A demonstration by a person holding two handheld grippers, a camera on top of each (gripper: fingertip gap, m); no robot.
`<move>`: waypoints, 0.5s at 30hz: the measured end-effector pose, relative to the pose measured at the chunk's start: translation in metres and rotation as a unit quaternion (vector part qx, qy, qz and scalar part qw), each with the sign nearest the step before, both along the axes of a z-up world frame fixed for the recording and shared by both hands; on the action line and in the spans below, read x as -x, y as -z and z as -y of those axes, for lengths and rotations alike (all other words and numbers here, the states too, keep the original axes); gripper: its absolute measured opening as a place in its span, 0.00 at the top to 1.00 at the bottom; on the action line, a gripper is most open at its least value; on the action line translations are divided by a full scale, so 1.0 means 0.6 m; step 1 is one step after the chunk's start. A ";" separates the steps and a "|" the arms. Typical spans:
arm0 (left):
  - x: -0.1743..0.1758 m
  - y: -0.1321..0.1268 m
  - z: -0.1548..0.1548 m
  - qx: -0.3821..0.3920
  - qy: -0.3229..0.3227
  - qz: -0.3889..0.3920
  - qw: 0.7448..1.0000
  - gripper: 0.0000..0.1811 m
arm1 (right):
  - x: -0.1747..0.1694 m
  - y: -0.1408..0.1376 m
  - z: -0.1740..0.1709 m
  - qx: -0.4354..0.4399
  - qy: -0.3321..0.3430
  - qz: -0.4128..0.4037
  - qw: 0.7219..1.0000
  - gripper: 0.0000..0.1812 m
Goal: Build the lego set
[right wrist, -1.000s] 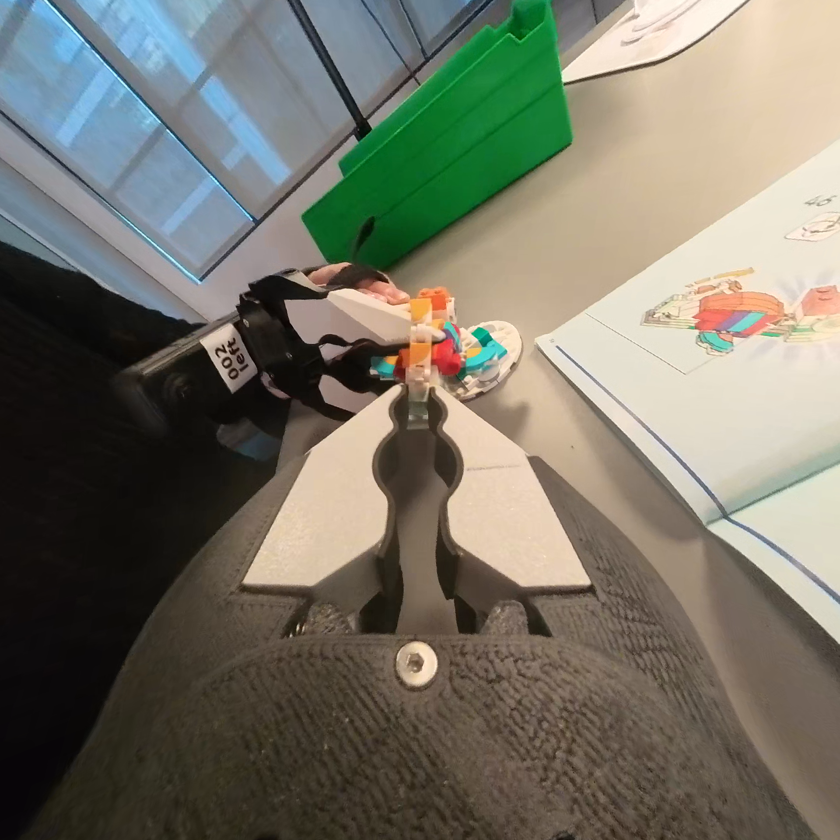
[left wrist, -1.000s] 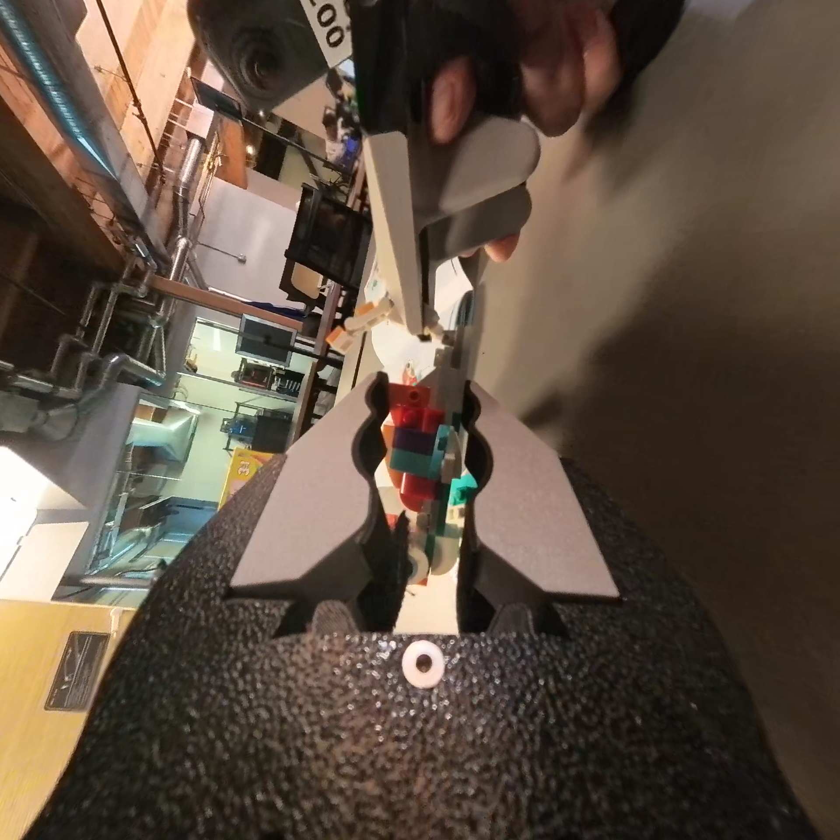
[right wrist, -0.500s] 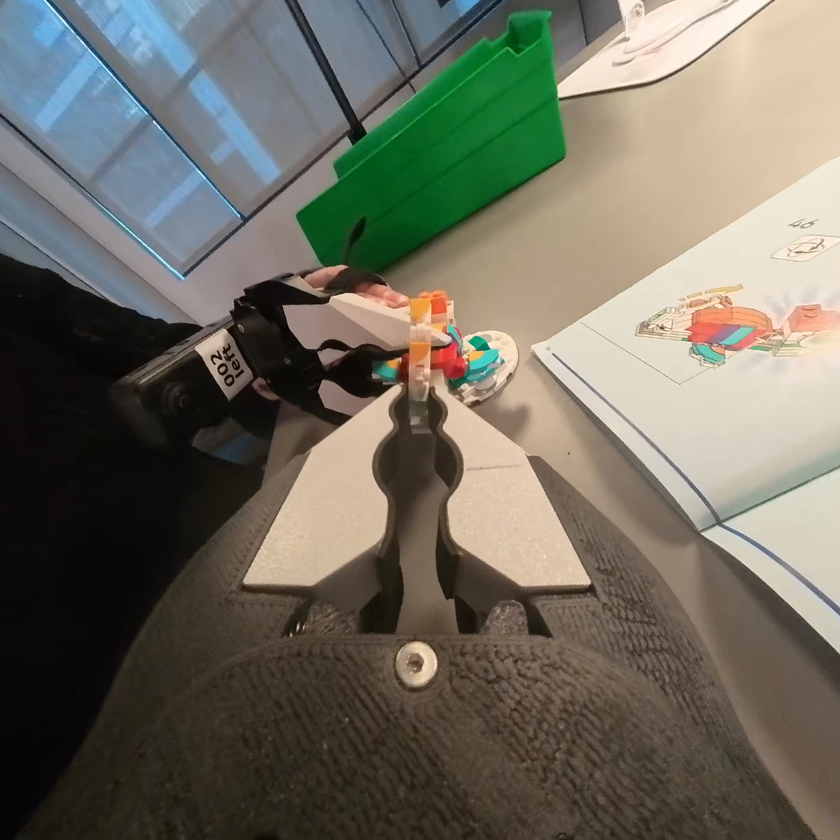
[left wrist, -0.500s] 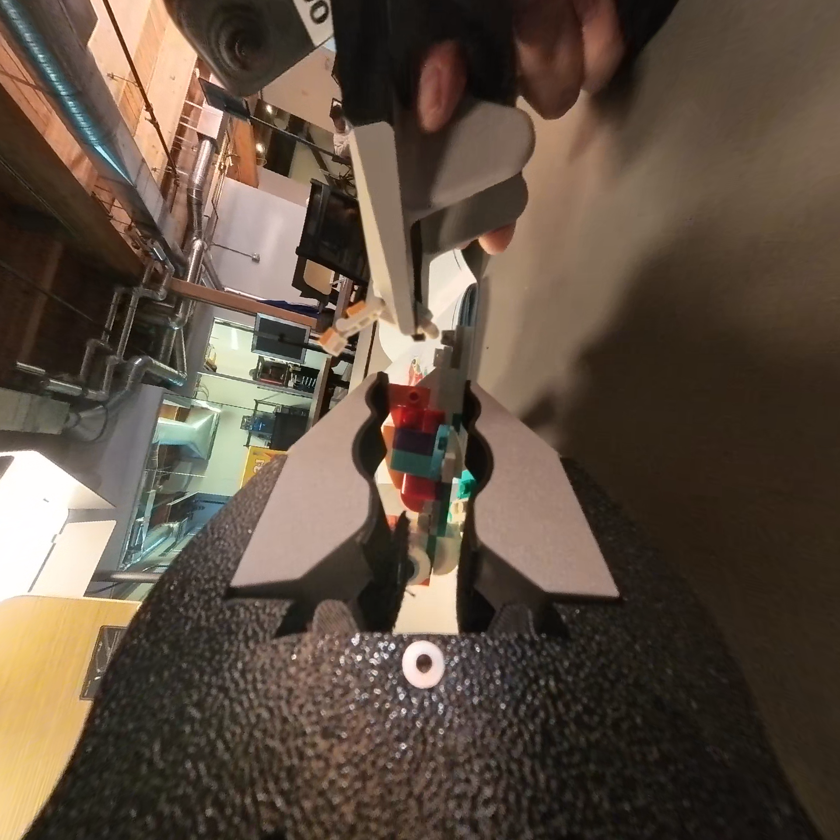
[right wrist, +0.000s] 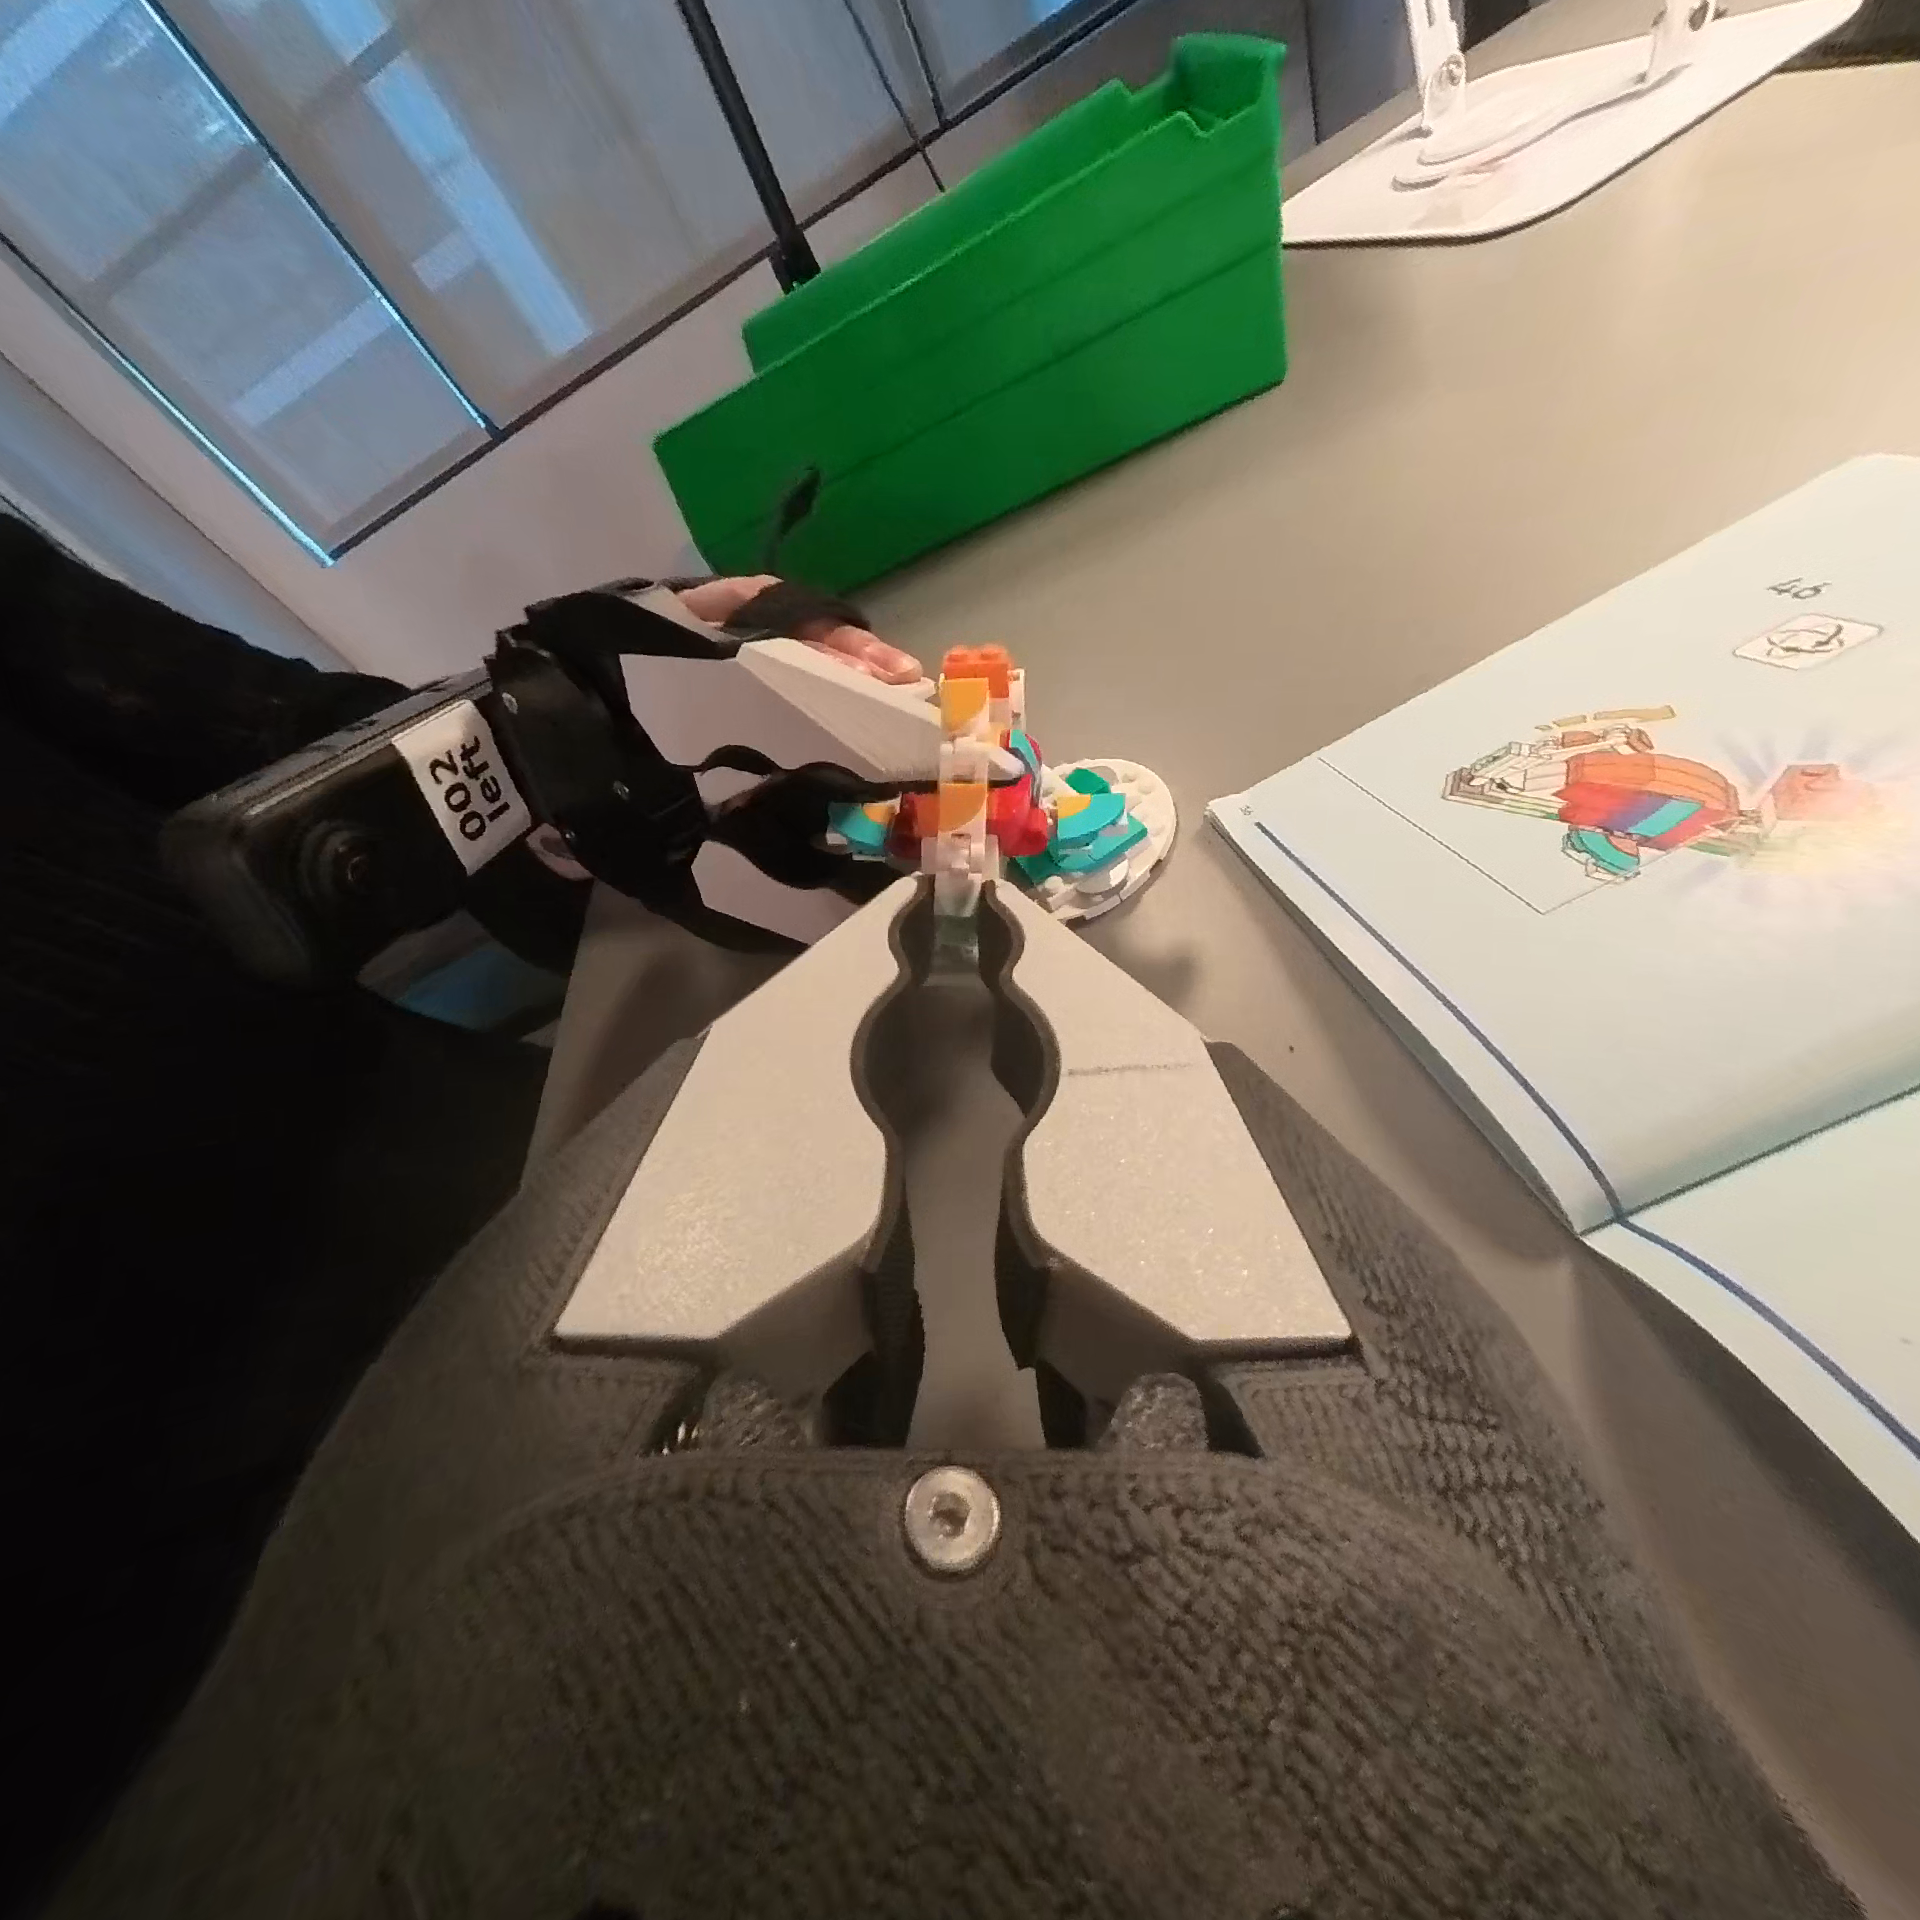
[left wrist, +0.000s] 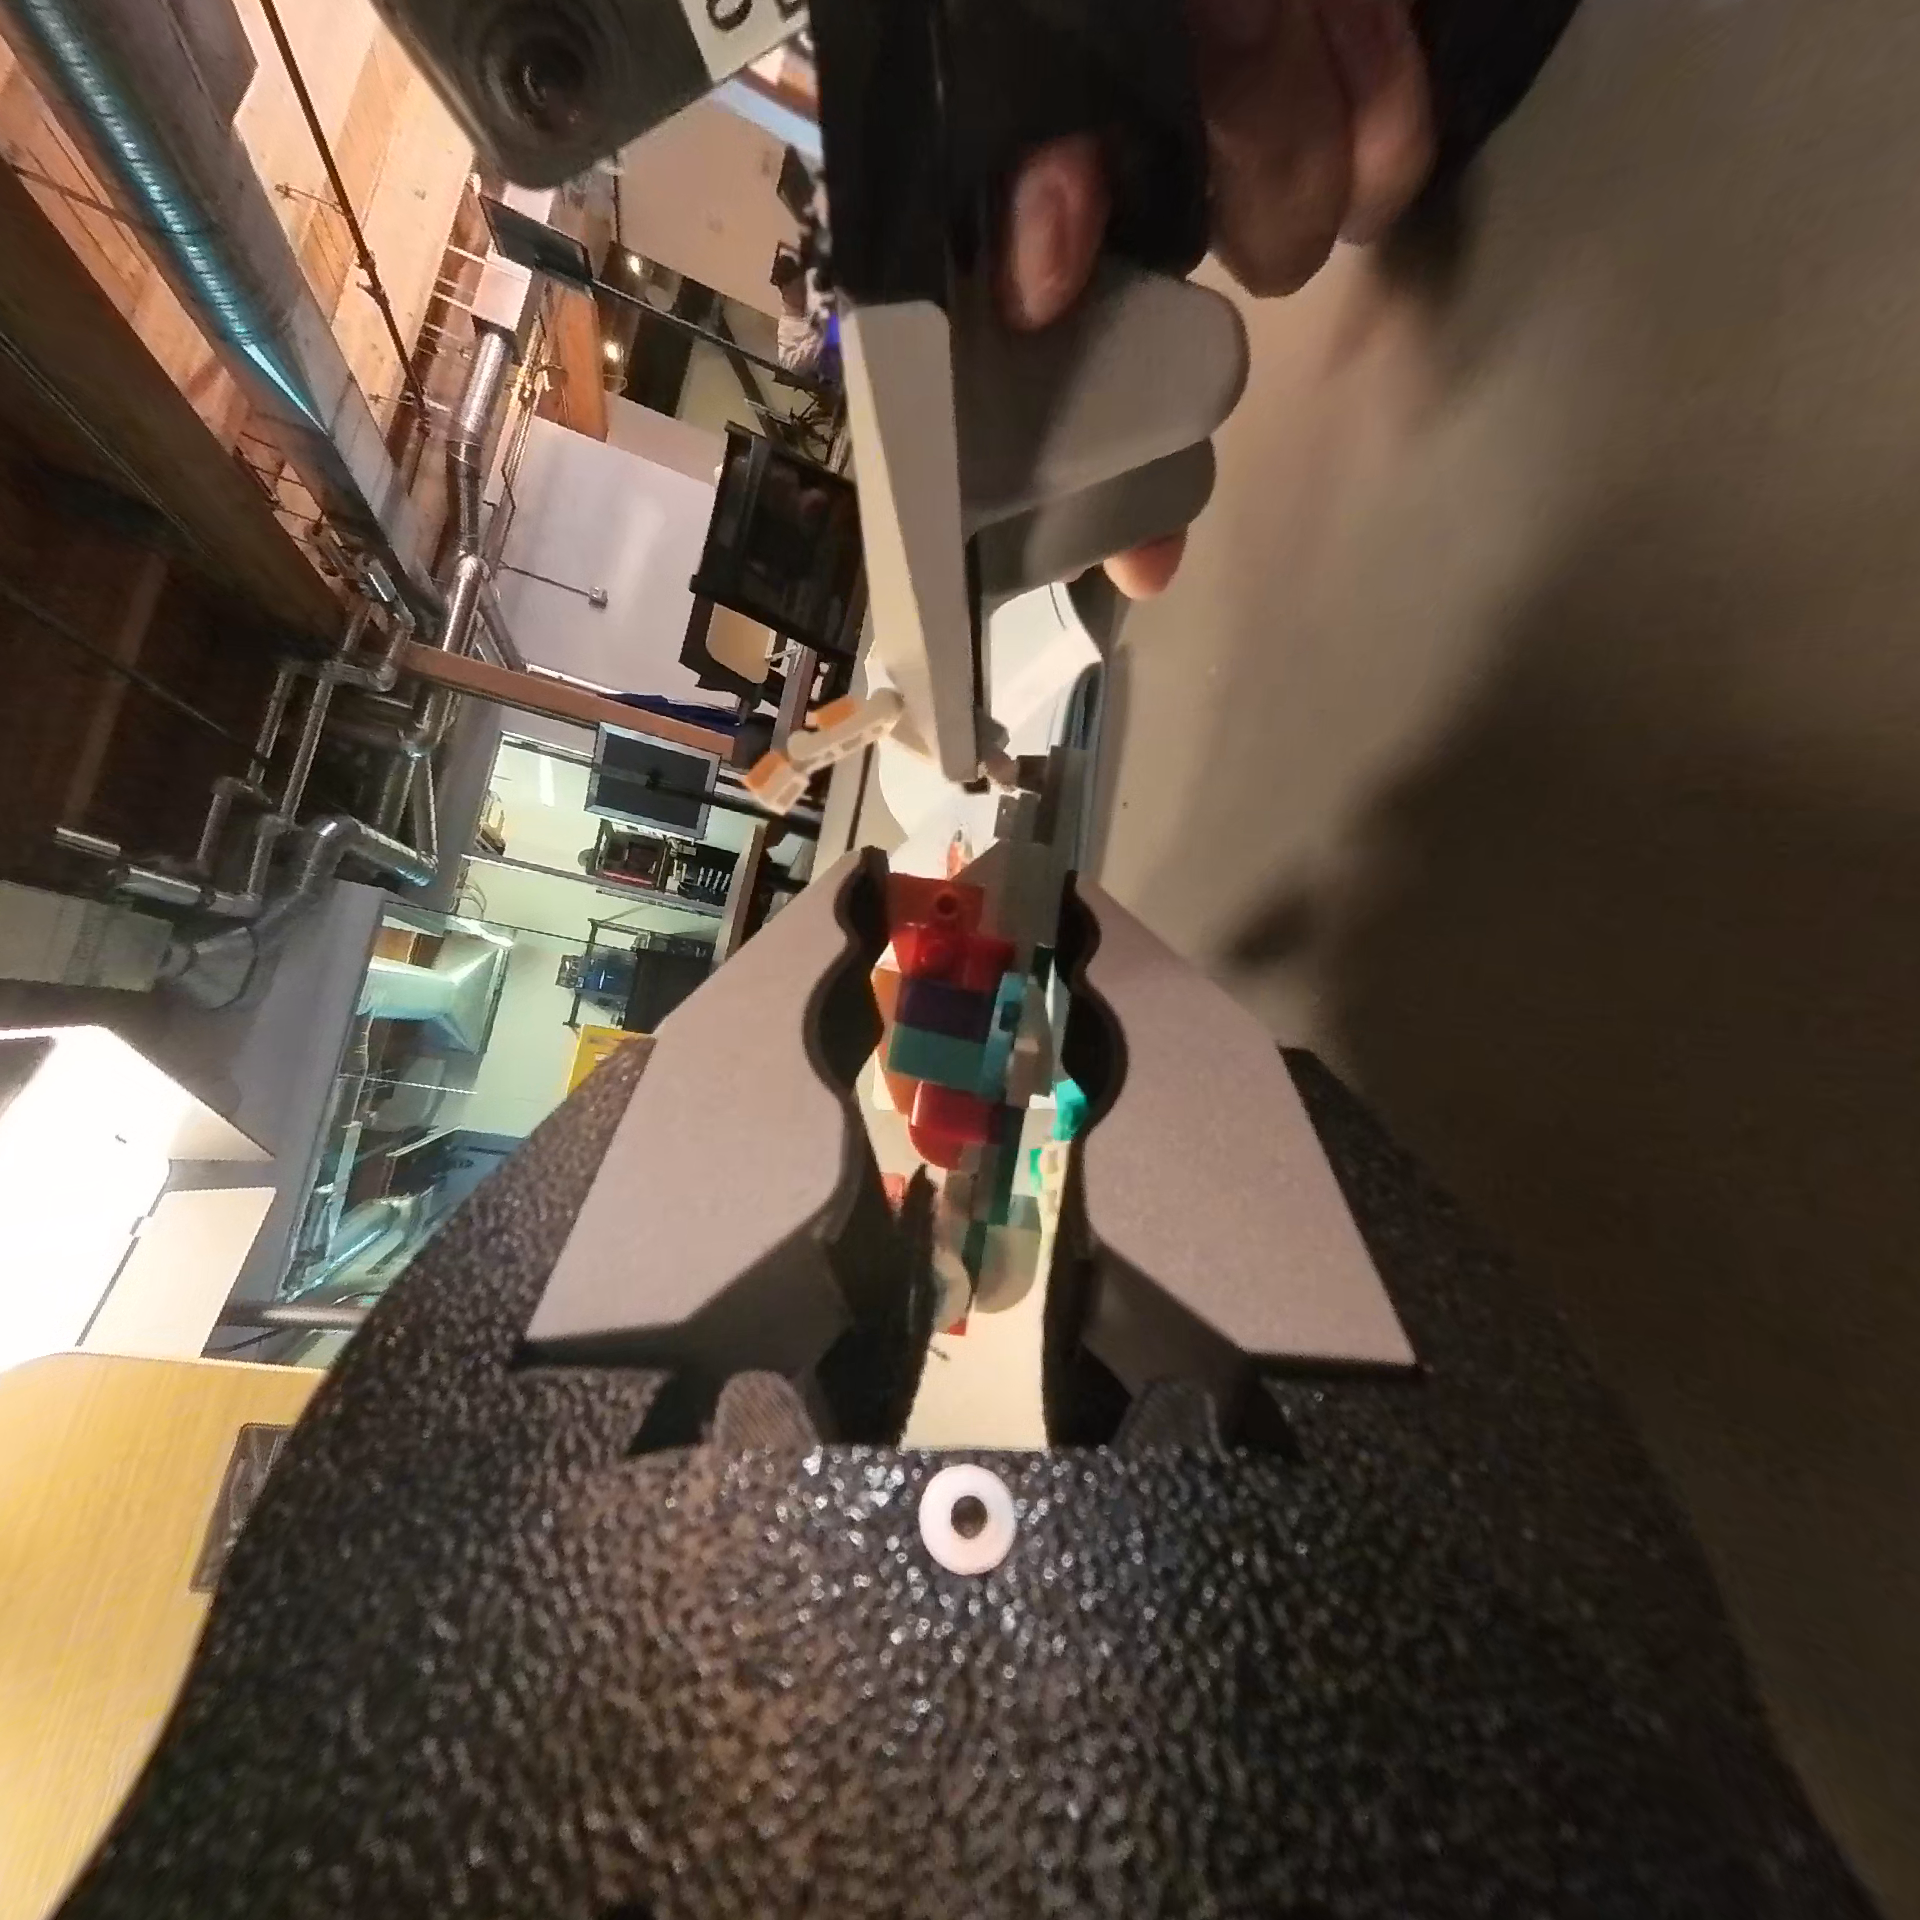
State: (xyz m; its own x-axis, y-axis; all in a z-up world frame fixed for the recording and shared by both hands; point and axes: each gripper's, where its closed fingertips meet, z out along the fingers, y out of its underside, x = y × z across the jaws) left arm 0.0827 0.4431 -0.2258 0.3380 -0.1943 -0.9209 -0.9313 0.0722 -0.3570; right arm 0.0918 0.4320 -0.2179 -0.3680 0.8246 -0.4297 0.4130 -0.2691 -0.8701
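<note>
Left wrist view: the left gripper (left wrist: 966,956) has its jaws pinching the lego model (left wrist: 961,1023), its long axis running away from the camera, just off the desk (left wrist: 1558,727)

Right wrist view: the right gripper (right wrist: 958,914) has its jaws pressed on a white-and-orange strip (right wrist: 964,790), upright against the model. Judged step: attaching it; next, firm pressing

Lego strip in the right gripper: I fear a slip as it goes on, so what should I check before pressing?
1. Right gripper shut on the white and orange strip: ok.
2. Left gripper clamps the colourful model: ok.
3. Strip touching the model: cannot tell.
4. Studs lined up: cannot tell.
5. Round white base rests on the table: cannot tell.
6. Open booklet lies clear of both grippers: ok.
</note>
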 end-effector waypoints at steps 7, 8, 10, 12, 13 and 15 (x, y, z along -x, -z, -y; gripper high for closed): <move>-0.004 -0.005 0.002 -0.007 0.008 -0.003 1.000 0.84 | -0.010 -0.001 0.003 -0.001 -0.018 -0.001 1.000 0.97; -0.005 -0.004 0.003 -0.007 0.009 -0.006 1.000 0.84 | -0.010 0.000 0.004 -0.001 -0.021 0.002 1.000 0.97; -0.005 -0.004 0.004 -0.009 0.010 -0.014 1.000 0.84 | -0.011 0.002 0.005 -0.001 -0.023 0.004 1.000 0.97; -0.004 -0.004 0.004 -0.013 0.007 -0.024 1.000 0.84 | -0.010 0.003 0.004 -0.002 -0.022 0.006 1.000 0.97; -0.004 -0.005 0.004 -0.015 0.007 -0.026 1.000 0.84 | -0.011 0.002 0.005 -0.005 -0.022 0.004 1.000 0.97; -0.007 -0.007 0.006 -0.020 0.011 -0.029 0.999 0.84 | -0.014 0.000 0.007 -0.010 -0.028 -0.001 1.000 0.97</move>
